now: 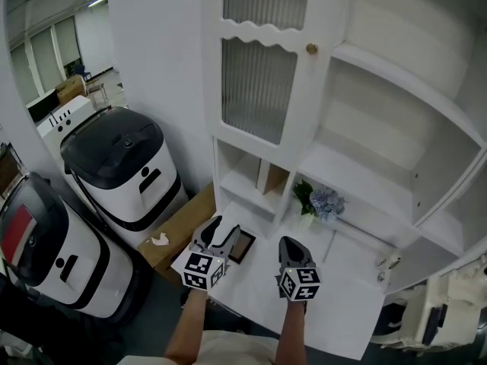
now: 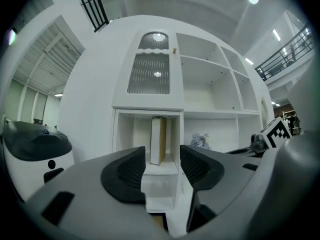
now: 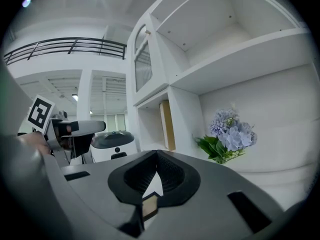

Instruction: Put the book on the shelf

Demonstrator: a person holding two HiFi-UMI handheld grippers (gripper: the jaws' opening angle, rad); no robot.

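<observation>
While the book (image 2: 158,140) stands upright on the shelf (image 2: 145,102), left gripper (image 2: 162,159) gapes empty, right gripper (image 3: 156,158) closed on nothing — a stray nudge could topple it.

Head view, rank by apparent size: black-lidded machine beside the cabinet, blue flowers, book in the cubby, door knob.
1. black-lidded machine
2. blue flowers
3. book, partly hidden by the cubby wall, so close to the flowers
4. door knob

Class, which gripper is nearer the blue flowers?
Right. The right gripper hovers just in front of the blue flowers; the left gripper is farther off to the left, facing the upright book.
</observation>
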